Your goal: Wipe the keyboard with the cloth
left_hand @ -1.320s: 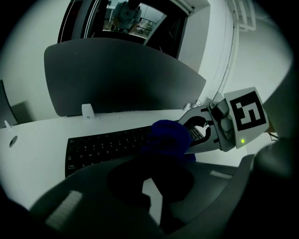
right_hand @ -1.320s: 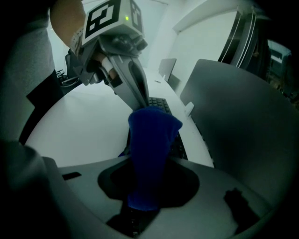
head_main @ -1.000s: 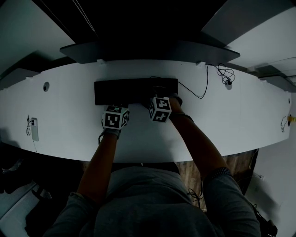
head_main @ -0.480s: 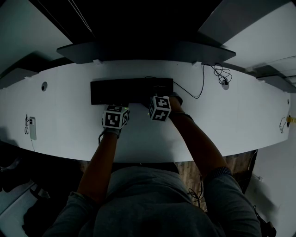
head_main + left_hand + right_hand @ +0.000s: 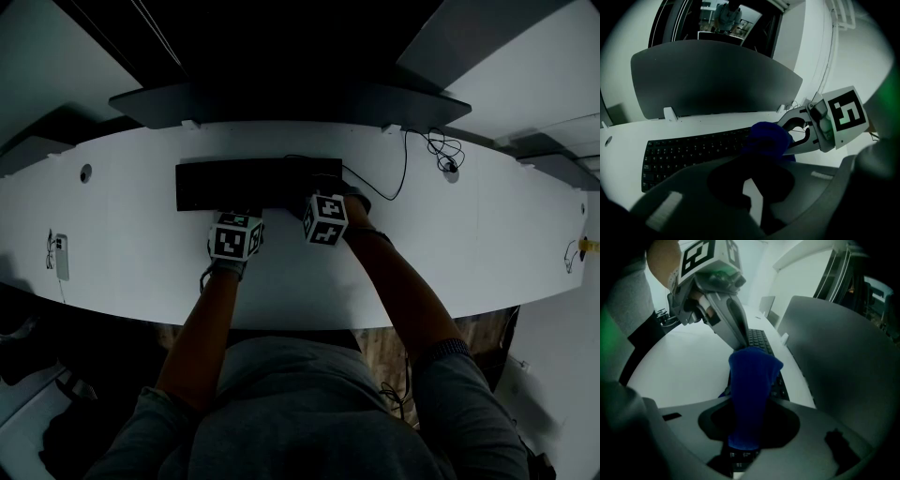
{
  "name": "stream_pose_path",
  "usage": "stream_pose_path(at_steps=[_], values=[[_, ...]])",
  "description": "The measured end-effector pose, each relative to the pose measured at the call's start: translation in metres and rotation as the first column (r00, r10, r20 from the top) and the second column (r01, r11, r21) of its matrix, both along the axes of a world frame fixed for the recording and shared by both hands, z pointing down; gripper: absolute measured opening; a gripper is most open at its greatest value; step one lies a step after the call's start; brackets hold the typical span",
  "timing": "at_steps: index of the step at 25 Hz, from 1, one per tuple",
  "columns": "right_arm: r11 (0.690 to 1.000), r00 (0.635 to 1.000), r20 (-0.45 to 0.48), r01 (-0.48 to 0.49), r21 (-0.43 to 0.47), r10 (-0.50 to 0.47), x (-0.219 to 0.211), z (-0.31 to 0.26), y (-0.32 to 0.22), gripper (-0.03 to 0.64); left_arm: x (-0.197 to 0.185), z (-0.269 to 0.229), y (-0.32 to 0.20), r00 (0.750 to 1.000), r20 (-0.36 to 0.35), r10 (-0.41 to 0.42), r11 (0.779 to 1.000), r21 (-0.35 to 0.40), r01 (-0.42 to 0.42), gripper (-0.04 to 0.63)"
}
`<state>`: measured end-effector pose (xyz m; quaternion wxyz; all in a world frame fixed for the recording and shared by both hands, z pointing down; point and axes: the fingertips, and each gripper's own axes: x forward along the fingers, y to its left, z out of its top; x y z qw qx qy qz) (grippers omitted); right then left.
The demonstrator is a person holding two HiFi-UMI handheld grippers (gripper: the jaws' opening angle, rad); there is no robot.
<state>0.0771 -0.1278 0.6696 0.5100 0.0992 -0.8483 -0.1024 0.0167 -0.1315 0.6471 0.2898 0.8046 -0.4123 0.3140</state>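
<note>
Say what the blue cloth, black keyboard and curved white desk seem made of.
The blue cloth looks like soft matte fabric: it bunches and drapes from the right gripper. The black keyboard looks like matte plastic, with moulded keys. The curved white desk is smooth and even, probably laminate; dim light leaves that open.

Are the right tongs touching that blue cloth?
Touching. The right gripper view shows the right tongs clamped on the blue cloth.
</note>
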Motion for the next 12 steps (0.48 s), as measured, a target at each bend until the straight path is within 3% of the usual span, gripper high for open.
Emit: stream_pose_path(at_steps=[12], values=[[1.0, 1.0, 0.001, -0.005, 0.008, 0.005, 0.023, -0.001, 0.001, 0.13, 0.022, 0.002, 0.002, 1.0, 0.003, 0.015, 1.0, 0.0, -0.015, 0.009]])
